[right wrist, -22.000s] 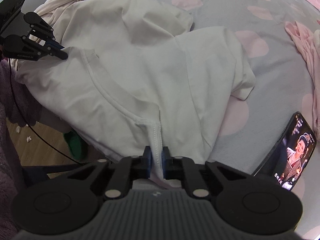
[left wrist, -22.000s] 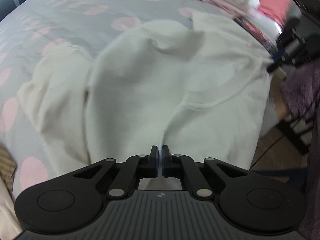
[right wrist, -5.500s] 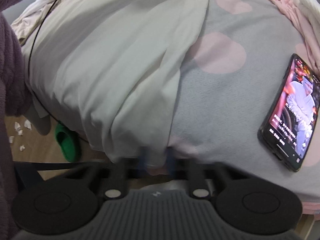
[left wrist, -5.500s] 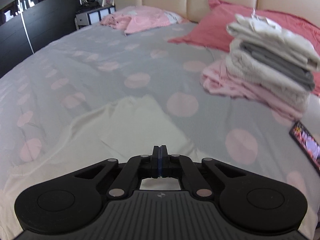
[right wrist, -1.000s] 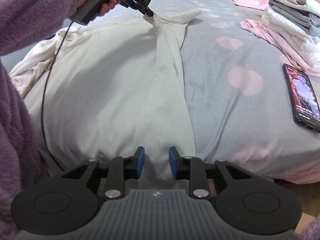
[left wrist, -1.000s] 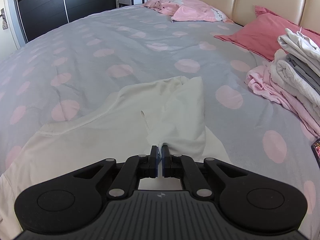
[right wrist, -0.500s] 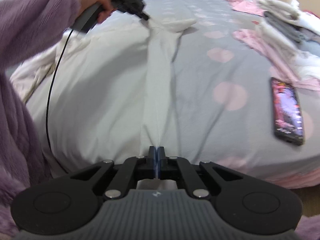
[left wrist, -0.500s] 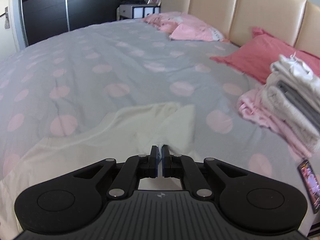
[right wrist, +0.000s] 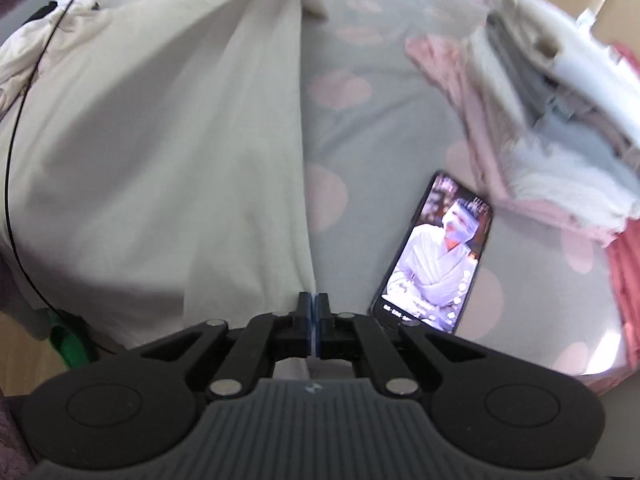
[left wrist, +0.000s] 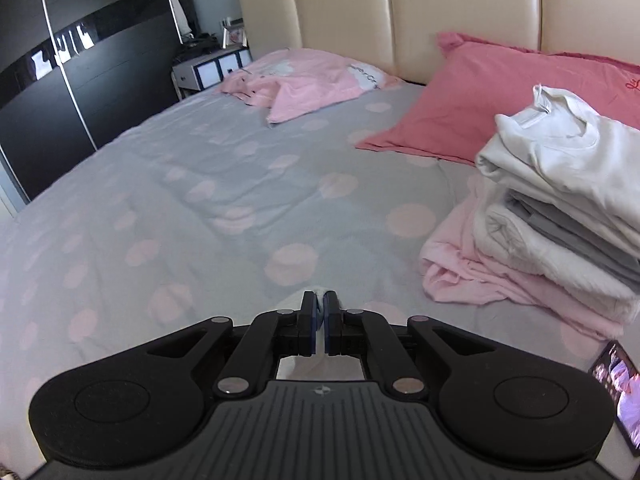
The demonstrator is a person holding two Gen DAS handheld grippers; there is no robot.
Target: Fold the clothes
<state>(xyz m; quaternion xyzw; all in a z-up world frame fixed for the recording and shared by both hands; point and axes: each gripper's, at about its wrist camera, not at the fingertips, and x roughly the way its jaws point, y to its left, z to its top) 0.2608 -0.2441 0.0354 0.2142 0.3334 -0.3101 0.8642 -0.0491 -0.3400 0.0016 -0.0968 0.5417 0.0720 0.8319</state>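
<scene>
**A:** On the bed (left wrist: 168, 216), along its near edge, lies the cream garment (right wrist: 168, 152), spread out beside the phone (right wrist: 436, 256). How will it handle?

**B:** Light and limp, I'd judge. It sags between holds and creases wherever it's let slack, so it wants two holds well apart, on an edge or corner.

**A:** And the claws?

**B:** The left claw (left wrist: 320, 320) is clenched on a small tuft of the cream cloth, which pokes out past its tips. The right claw (right wrist: 313, 312) has just closed, and its pads pinch the long folded edge at the near end.

**A:** Any risk?

**B:** Thin cloth can slide out of a small pinch if tugged hard. The stack of folded clothes (left wrist: 560, 208) sits near, and the phone just beside the edge could get swept along.
</scene>
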